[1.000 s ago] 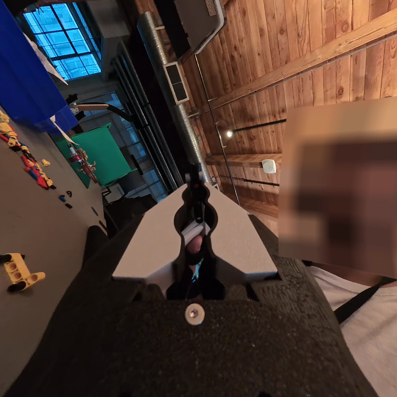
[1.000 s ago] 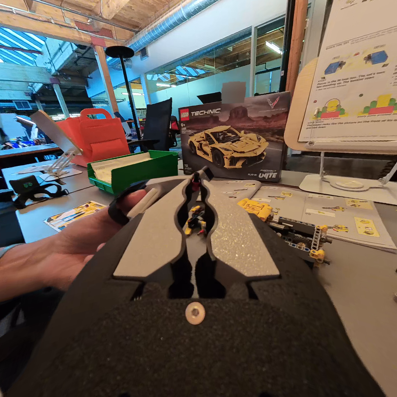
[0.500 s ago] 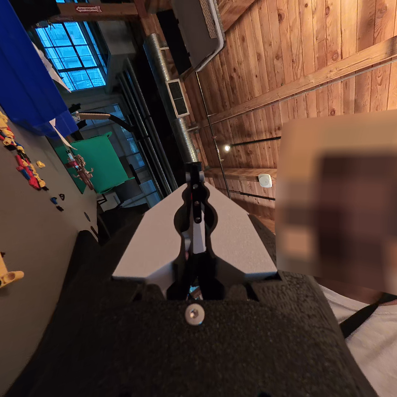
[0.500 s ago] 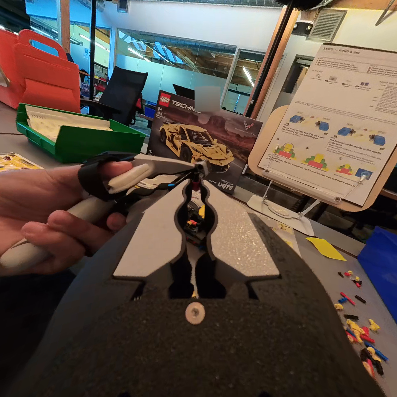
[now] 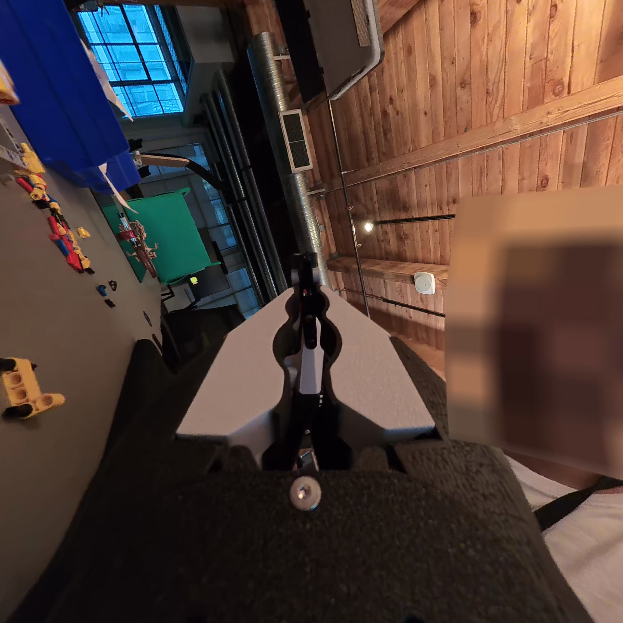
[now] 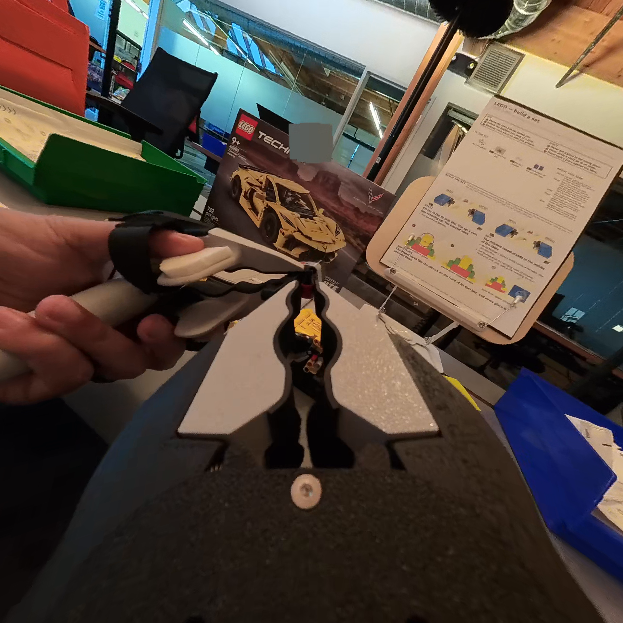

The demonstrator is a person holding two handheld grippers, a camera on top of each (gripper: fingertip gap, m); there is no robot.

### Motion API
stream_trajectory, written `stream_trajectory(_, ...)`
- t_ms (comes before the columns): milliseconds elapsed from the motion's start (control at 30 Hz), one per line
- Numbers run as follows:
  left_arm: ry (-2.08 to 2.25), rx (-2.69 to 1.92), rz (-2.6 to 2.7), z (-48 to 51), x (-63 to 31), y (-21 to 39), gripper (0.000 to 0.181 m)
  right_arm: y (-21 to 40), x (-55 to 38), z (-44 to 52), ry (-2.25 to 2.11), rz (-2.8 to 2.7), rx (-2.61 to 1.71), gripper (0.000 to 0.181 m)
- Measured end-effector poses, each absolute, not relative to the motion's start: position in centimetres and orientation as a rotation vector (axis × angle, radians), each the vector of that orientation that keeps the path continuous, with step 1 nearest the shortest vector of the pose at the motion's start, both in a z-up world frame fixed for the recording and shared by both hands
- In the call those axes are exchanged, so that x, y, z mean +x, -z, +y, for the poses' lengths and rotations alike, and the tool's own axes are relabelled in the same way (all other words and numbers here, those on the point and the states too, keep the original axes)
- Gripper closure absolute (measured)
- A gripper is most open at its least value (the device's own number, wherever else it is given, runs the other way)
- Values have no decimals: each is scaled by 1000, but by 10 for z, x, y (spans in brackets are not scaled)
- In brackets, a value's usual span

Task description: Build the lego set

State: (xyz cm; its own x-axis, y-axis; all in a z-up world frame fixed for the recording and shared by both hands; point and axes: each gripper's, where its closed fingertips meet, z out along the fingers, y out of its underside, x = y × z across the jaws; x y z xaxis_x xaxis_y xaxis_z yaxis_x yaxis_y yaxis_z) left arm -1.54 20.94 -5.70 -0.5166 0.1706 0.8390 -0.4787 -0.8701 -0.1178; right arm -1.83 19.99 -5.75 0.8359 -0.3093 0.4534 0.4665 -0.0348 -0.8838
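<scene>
Lego piece, small, black and red (image 6: 306, 289), we pinch between both closed grippers (image 6: 306, 281) (image 5: 305, 290); only our right view shows the yellow car box (image 6: 290, 215).

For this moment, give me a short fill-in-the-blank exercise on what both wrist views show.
1. The right gripper is shut on a small ____ and black piece.
2. The car pictured on the set box is ____.
3. The tray left of the box is ____.
4. In the left wrist view, the loose beam on the table is ____.

Missing words: red; yellow; green; yellow
</scene>
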Motion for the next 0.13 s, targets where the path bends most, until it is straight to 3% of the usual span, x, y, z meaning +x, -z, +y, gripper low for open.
stream_trajectory(133,-2370,1285,-503,209,-16,59,174,59,-20,201,585,-122,-1468,175)
